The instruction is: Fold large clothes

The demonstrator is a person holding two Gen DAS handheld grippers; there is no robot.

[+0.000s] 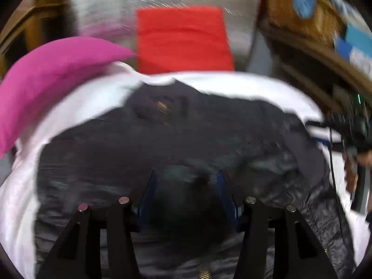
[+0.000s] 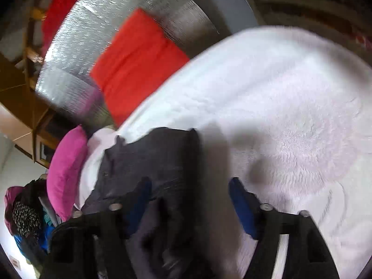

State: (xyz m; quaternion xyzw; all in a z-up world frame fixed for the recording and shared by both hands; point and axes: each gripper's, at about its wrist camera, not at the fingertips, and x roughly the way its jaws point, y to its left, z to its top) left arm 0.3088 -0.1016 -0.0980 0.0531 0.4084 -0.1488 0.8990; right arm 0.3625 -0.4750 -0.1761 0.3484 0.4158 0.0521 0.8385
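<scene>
Left wrist view, near end: my left tongs (image 1: 186, 186) have blue fingers (image 1: 148, 195) spread apart with a dark bunch of the garment (image 1: 162, 144) between them. Frame is motion-blurred, so I cannot tell if the pads are biting the fabric or just sitting over it. Garment is dark grey to black, crumpled, spread across the white fluffy blanket (image 1: 232, 81) on the bed. Past it: magenta pillow (image 1: 51, 74) on the left, touching the blanket edge, and a red folded cloth (image 1: 183, 39) lying further back on a silver foil-like sheet (image 1: 111, 0). At the far right edge my right tongs (image 1: 348, 139) show as a dark blur, near the garment's right end.

Right wrist view, near end: right tongs (image 2: 189, 200) are released, blue fingers (image 2: 241, 204) wide apart. Garment (image 2: 151, 158) lies under and against the left finger, the right finger is over bare blanket (image 2: 279, 93). Nothing visibly pinched. Further out: magenta pillow (image 2: 67, 169) just beside the garment's far edge, a heap of mixed clothes (image 2: 25, 214) beyond the pillow at the left rim, then the red cloth (image 2: 137, 65) on the silver sheet (image 2: 104, 23), with wooden furniture (image 2: 23, 88) behind.
</scene>
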